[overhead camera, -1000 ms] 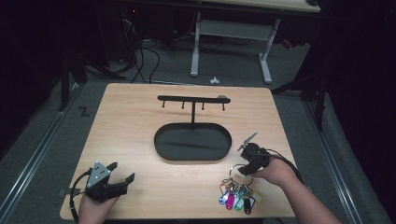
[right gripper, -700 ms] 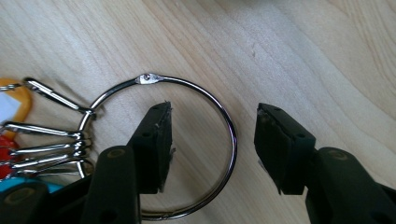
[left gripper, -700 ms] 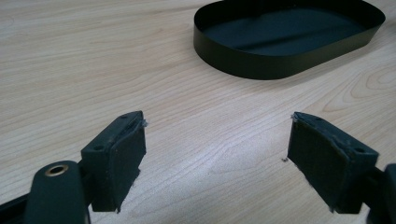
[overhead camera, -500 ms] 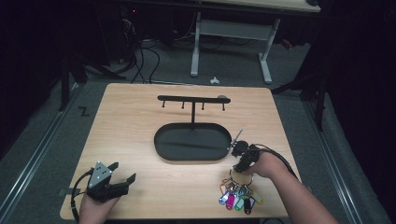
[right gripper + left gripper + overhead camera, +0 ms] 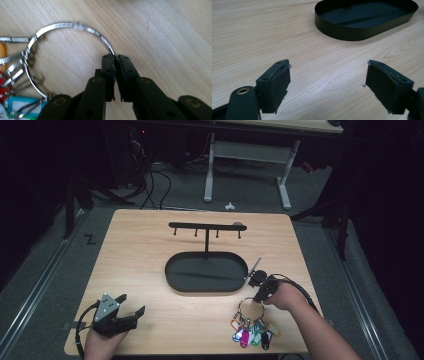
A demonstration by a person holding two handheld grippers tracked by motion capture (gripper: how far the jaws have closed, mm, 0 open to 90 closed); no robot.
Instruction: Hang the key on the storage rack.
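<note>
Dark floor and cable clutter ring the wooden bench (image 5: 150, 250). At its near-left corner my left hand-held gripper (image 5: 131, 305) lies idle, flat on the wood, jaws apart with nothing between them, aimed toward the black oval tray (image 5: 172, 276) under the hook rack (image 5: 206, 226). Right of the tray, near the front edge, the key ring (image 5: 75, 25) lies flat with its coloured tags (image 5: 248, 334) fanned toward me. My right hand-held gripper (image 5: 115, 59) has just been closing and now pinches the ring's wire, so I judge the keys ready to lift. That forearm angles in from the bottom right, wrist tipped down.
</note>
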